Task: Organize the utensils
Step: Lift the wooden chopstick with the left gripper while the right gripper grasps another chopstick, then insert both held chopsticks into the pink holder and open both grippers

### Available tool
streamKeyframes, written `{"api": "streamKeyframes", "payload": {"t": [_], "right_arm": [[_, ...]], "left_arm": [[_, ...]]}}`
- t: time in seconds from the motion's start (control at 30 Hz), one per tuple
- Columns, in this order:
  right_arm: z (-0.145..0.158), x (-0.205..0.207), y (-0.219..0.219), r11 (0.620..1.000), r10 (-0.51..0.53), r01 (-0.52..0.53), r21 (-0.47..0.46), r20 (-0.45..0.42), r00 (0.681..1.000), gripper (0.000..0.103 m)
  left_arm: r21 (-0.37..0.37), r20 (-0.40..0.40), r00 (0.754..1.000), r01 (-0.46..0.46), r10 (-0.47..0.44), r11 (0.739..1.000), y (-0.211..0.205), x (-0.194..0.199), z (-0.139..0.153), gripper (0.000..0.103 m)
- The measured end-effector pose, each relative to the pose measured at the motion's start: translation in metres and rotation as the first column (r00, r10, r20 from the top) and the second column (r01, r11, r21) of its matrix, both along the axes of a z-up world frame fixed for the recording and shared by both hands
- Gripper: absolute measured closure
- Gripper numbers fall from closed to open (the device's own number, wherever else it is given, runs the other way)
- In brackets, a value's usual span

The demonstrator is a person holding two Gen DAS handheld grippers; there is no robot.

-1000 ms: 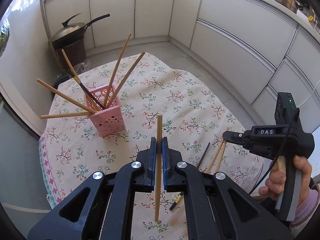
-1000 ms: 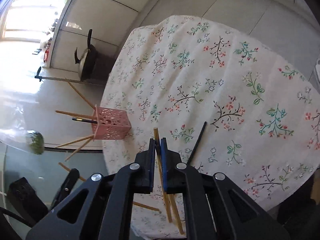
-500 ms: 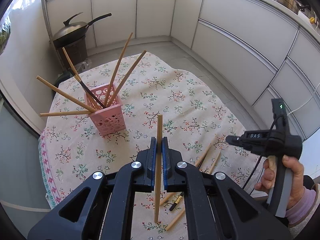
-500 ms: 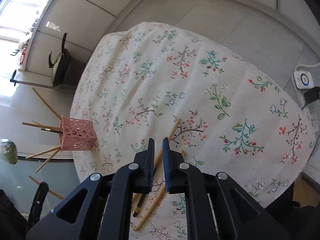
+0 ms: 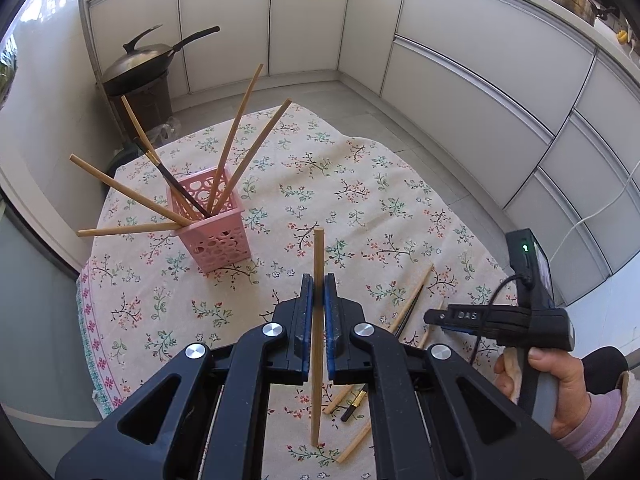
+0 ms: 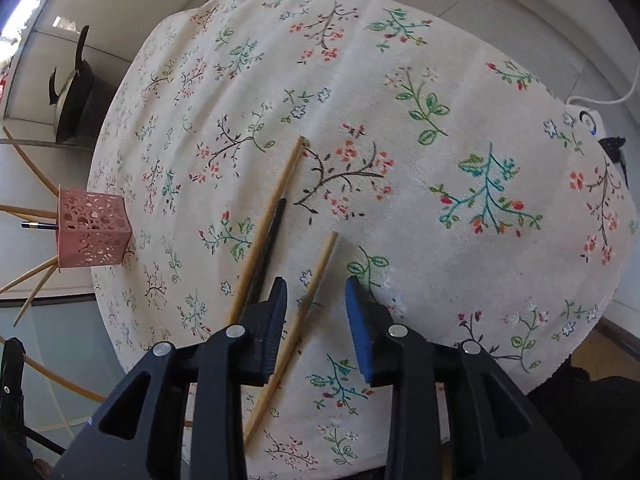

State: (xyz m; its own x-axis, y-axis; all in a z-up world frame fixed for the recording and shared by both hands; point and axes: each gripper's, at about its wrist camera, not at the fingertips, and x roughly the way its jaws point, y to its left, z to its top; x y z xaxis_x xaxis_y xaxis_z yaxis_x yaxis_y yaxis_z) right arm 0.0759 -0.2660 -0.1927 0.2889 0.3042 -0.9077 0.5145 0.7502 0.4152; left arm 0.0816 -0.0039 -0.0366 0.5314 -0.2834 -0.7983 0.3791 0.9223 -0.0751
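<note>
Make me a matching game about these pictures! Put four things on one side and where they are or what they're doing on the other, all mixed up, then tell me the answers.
Things:
1. left gripper
2. right gripper
3. pink basket
4. black chopstick

Places or states:
A. lying flat on the flowery tablecloth
B. open, above a wooden chopstick on the cloth
C. standing on the table with chopsticks sticking out
D. shut on a wooden chopstick

Pairs: 1-D, 2-B, 3-C, 4-A
</note>
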Motion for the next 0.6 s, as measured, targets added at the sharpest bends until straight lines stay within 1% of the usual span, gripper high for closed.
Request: {"api": "streamKeyframes", "payload": {"t": [0.03, 0.07, 0.1, 0.17, 0.23, 0.27, 0.37, 0.4, 0.5, 0.6], "right_arm": [[0.001, 0.003, 0.005, 1.000, 0.006, -0.006, -0.025, 0.008, 1.000, 0.070], [0.002, 0.006, 0.009, 0.998, 0.019, -0.018, -0.055, 0.013, 1.000, 0.080], [0.003, 0.008, 0.014, 0.996, 0.030, -0.029, -0.089, 0.016, 0.999, 0.092], [0.001, 0.005, 0.011, 0.996, 0.018, -0.015, -0.083, 0.031, 0.999, 0.097], [0.004, -0.001, 0.005, 0.999, -0.002, 0.005, -0.049, 0.054, 0.999, 0.097], [0.011, -0.005, 0.002, 0.998, -0.004, 0.008, -0.056, 0.079, 0.997, 0.098], [0.050, -0.019, 0.000, 0.996, 0.034, -0.017, -0.082, 0.200, 0.979, 0.098], [0.067, -0.025, 0.001, 0.994, 0.056, -0.032, -0.101, 0.248, 0.967, 0.098], [0.106, -0.037, 0.003, 0.989, 0.108, -0.062, -0.138, 0.357, 0.928, 0.098], [0.143, -0.046, 0.005, 0.982, 0.148, -0.077, -0.173, 0.445, 0.883, 0.098]], "left_arm": [[0.001, 0.002, 1.000, -0.004, 0.004, 1.000, 0.001, 0.000, 0.000, 0.098], [-0.001, 0.003, 1.000, -0.009, 0.009, 1.000, 0.002, 0.001, 0.001, 0.098], [-0.005, 0.006, 1.000, -0.015, 0.015, 1.000, 0.004, 0.001, 0.002, 0.098], [-0.013, 0.014, 1.000, -0.023, 0.024, 1.000, 0.007, 0.000, 0.005, 0.098], [-0.027, 0.030, 0.999, -0.030, 0.031, 0.999, 0.009, -0.002, 0.010, 0.098], [-0.033, 0.039, 0.999, -0.033, 0.034, 0.999, 0.010, -0.003, 0.014, 0.098], [-0.048, 0.069, 0.997, -0.036, 0.039, 0.998, 0.012, -0.009, 0.025, 0.098], [-0.049, 0.078, 0.996, -0.037, 0.041, 0.998, 0.011, -0.011, 0.028, 0.098], [-0.064, 0.122, 0.991, -0.041, 0.049, 0.997, 0.012, -0.019, 0.042, 0.098], [-0.095, 0.165, 0.984, -0.054, 0.069, 0.994, 0.017, -0.025, 0.056, 0.098]]}}
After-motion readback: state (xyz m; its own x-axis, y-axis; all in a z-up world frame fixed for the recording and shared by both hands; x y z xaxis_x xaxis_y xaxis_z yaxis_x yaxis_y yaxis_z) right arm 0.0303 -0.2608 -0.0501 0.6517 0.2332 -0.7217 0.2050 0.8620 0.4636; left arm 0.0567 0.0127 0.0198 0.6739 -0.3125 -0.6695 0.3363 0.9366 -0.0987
